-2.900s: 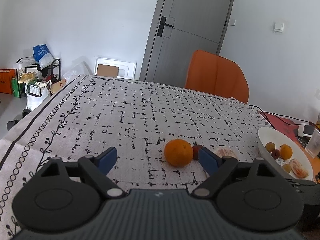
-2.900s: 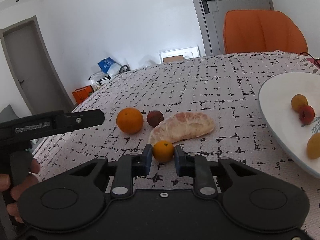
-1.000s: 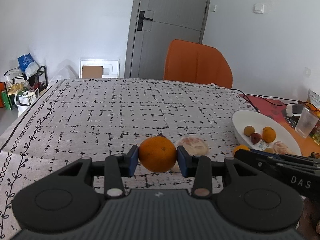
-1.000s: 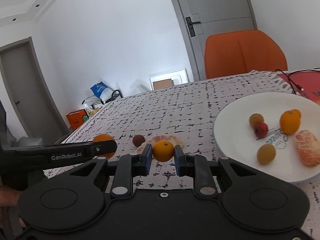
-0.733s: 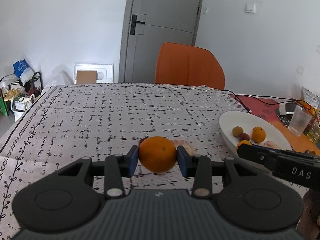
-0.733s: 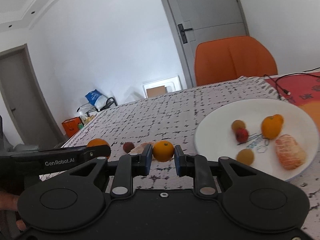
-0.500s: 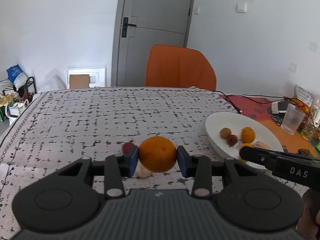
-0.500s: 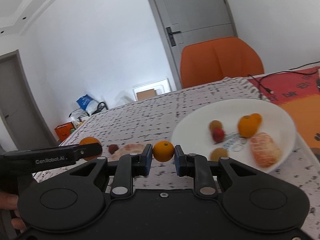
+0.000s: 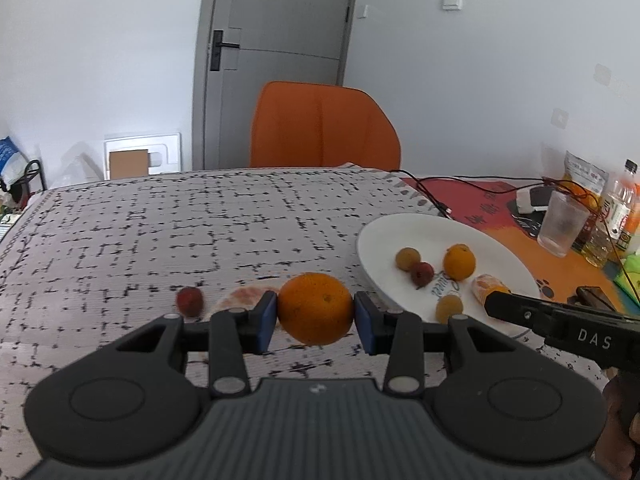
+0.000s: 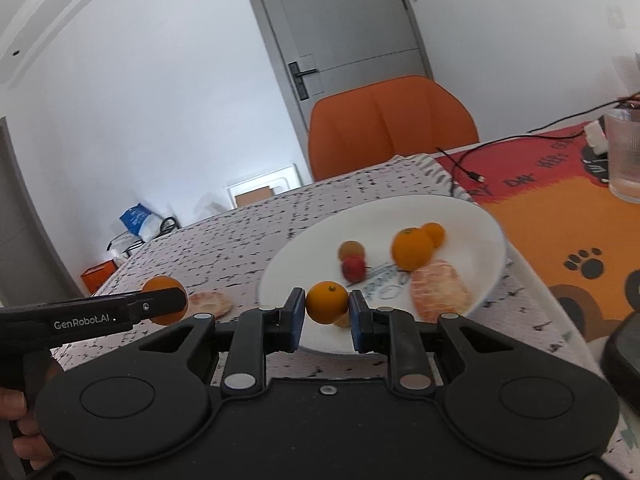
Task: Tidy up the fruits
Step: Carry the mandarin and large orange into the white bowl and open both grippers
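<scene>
My left gripper [image 9: 315, 312] is shut on a large orange [image 9: 315, 307] and holds it above the tablecloth, just left of the white plate [image 9: 380, 236]. My right gripper [image 10: 322, 309] is shut on a small tangerine [image 10: 327, 302] and holds it over the near rim of the white plate [image 10: 472, 216]. The plate holds several small fruits and a peeled citrus piece [image 10: 439, 289]. A small red fruit [image 9: 189, 300] and a peeled pomelo segment [image 9: 246, 296] lie on the cloth left of the plate.
An orange chair [image 9: 324, 124] stands at the table's far edge. A glass [image 9: 562, 224], bottles and cables sit on the orange mat at the right. The black-and-white tablecloth [image 9: 160, 224] stretches away to the left.
Both grippers have carried their fruit to the right towards the plate. The right gripper's tangerine now hangs over the plate's near rim. The left gripper closed on the large orange earlier.
</scene>
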The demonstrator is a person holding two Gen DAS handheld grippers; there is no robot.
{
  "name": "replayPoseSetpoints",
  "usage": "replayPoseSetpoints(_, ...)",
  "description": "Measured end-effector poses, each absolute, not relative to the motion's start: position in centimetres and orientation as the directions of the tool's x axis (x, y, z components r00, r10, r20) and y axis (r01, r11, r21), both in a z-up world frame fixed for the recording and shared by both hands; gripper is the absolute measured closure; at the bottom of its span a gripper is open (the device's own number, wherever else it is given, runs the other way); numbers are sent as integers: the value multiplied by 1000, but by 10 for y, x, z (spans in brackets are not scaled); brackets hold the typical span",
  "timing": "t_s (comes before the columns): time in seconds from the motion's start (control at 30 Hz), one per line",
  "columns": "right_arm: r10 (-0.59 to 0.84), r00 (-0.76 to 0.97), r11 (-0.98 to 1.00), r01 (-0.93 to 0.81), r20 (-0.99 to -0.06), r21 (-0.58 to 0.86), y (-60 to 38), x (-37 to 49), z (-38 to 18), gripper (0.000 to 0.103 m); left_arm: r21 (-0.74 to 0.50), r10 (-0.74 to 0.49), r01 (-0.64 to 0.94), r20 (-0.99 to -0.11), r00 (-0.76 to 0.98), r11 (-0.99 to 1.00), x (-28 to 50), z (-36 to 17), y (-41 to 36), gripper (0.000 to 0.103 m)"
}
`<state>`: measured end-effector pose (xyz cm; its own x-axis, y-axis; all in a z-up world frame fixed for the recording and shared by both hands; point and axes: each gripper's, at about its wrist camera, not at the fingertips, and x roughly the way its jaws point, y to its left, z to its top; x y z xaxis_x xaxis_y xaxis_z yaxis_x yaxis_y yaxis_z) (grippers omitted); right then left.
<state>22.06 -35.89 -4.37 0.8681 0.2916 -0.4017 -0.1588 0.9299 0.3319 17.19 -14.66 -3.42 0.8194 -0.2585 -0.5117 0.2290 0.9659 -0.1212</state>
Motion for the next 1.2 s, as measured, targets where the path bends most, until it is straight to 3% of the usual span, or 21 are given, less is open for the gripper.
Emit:
replayPoseSetpoints(0.27, 269, 881, 933, -139, -389, 332, -374, 218, -51, 73, -94, -265, 254, -520, 812, 963, 183, -35, -173, 63)
replayPoseSetpoints(0.9, 267, 884, 927, -127, -383, 354, -391, 211, -50, 72, -87, -337, 343, -512, 790, 935, 204, -32, -225, 62)
replayPoseSetpoints(1.1, 270, 887, 922, -127, -375, 365, -391, 210, -47, 67, -62, -307, 322, -512, 802, 945, 199, -30, -218, 38)
replayPoseSetpoints(1.2, 284, 884, 923, -146, -371, 357, -386, 209, -45, 59, -67, -273, 278, -508, 817, 958, 193, -30, -201, 30)
